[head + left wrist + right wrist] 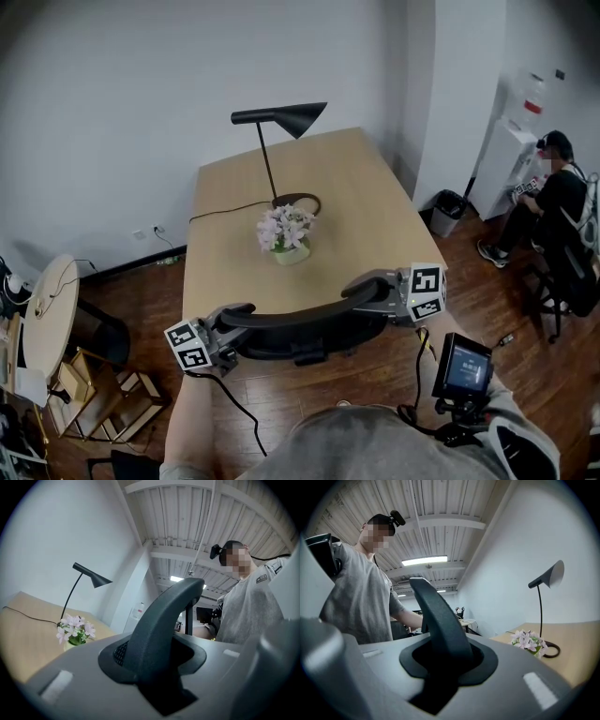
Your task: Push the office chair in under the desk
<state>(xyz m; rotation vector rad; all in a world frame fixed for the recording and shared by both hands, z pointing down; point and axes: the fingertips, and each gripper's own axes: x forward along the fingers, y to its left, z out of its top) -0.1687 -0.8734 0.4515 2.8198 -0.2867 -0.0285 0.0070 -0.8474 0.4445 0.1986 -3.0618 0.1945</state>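
The long wooden tabletop (234, 206) fills the middle of the head view. The office chair (300, 330) stands at its near short edge, its curved black back close to that edge. A black lamp (279, 117) and a pot of pale flowers (286, 230) stand farther back on the tabletop, well apart from the chair. A round side table (47, 314) stands left, and a person (555, 202) sits far right. The left gripper (234, 322) and right gripper (364, 291) point inward at opposite ends of the chair back's top rim. Each one's fingers pinch that rim.
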